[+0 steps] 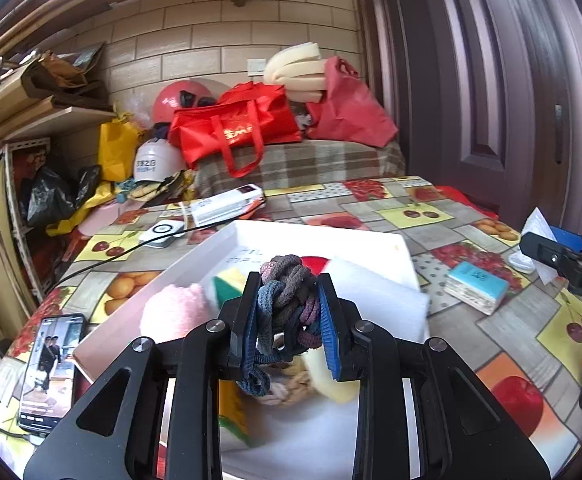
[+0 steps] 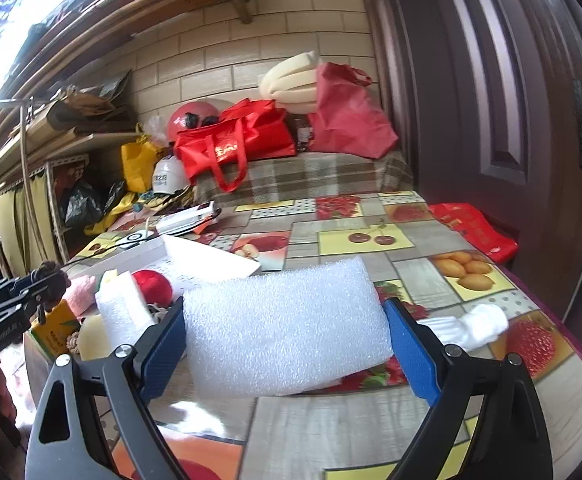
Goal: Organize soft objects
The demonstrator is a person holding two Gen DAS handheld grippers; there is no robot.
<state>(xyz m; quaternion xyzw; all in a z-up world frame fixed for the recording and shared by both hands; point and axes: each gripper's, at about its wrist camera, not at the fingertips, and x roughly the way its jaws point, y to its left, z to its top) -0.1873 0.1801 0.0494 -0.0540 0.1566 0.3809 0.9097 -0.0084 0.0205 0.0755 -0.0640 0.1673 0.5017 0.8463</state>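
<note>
One bubbly white foam slab (image 2: 287, 328)

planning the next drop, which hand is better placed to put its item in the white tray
Left. Its tool is shut on the knotted bundle of dark hair ties directly above the white tray; the right tool holds white foam beside it.

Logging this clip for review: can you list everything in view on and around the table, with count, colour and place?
hair ties: one bunch, dark mixed, in left gripper
foam sheet: one, white, between right gripper's fingers
tray: one, white, table centre
pink puff: one, in tray
red ball: one, in tray
phone: one, black, table's left edge
blue-topped block: one, right of tray
white sock: one, table's right
red bags: two, on bench behind
table: one, fruit-print cloth
left gripper: shut on hair ties
right gripper: wide, holding foam sheet
</note>
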